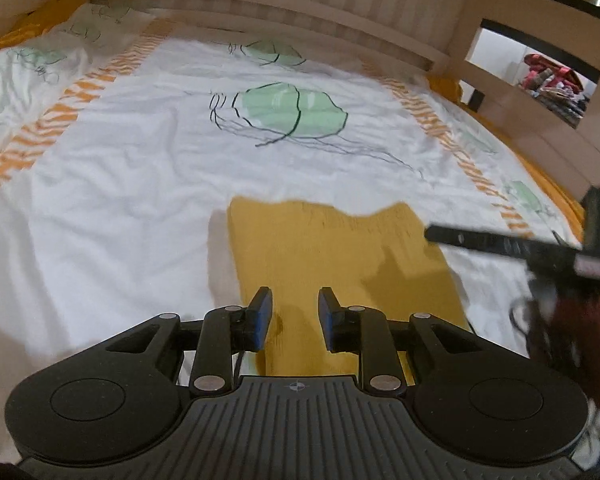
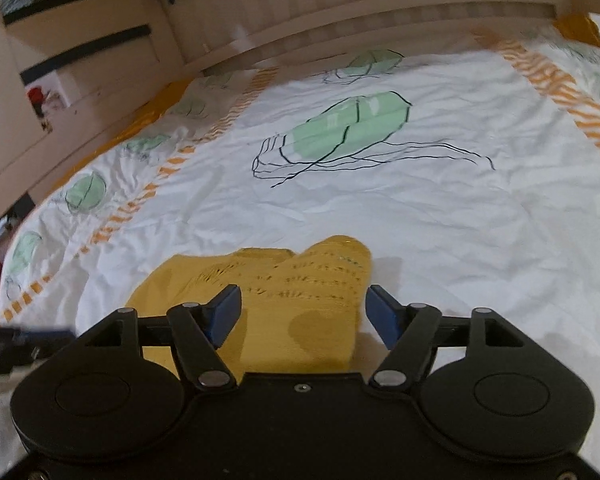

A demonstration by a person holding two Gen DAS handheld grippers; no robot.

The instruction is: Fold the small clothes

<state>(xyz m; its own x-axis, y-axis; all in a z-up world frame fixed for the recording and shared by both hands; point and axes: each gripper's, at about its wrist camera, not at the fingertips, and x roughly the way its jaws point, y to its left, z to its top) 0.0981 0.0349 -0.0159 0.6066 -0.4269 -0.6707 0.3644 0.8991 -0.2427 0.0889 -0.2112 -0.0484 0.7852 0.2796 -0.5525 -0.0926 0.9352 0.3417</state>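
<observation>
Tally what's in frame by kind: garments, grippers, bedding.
Yellow knit garment: 1, lying on the bed
Grippers: 2, left gripper and right gripper, both open over the garment
White duvet with green jellyfish print: 1
Total: 4
</observation>
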